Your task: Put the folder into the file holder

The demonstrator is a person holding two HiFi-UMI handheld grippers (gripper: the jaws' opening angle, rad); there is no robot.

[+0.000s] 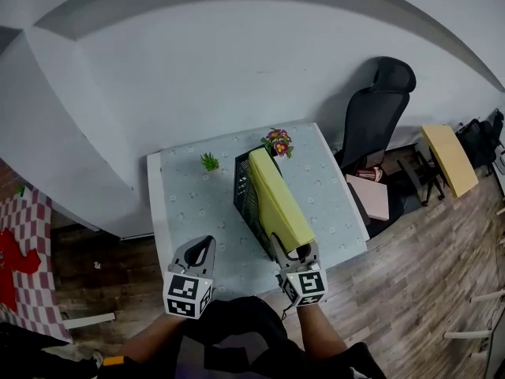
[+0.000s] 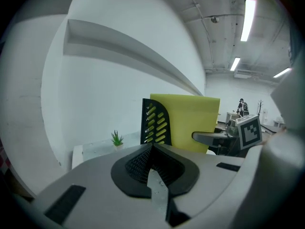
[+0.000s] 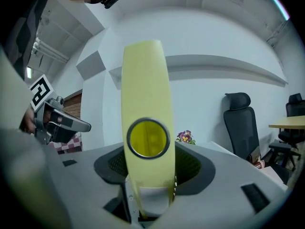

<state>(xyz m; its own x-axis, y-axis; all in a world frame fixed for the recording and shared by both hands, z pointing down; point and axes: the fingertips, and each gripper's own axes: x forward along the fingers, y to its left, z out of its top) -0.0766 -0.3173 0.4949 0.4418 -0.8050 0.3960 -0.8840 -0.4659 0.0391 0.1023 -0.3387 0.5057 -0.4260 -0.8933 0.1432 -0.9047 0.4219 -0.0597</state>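
Observation:
A yellow folder point(image 1: 276, 200) stands on edge in the black slotted file holder point(image 1: 246, 196) on the table point(image 1: 189, 204). Its near end sticks out toward me. My right gripper point(image 1: 298, 251) is at that end, with the folder's spine point(image 3: 143, 94) and its round finger hole between the open jaws. I cannot see the pads pressing on it. My left gripper point(image 1: 208, 241) hovers left of the holder over the table's front edge, shut and empty. In the left gripper view the folder point(image 2: 190, 120) rises behind the holder's side point(image 2: 155, 123), beyond that gripper point(image 2: 152, 147).
A small green plant point(image 1: 209, 162) and a pot of flowers point(image 1: 278, 142) stand at the table's far side. A black office chair point(image 1: 379, 105), a pink box point(image 1: 371, 196) and a yellow desk point(image 1: 448, 158) are to the right. A red-checked cloth point(image 1: 28, 251) lies at left.

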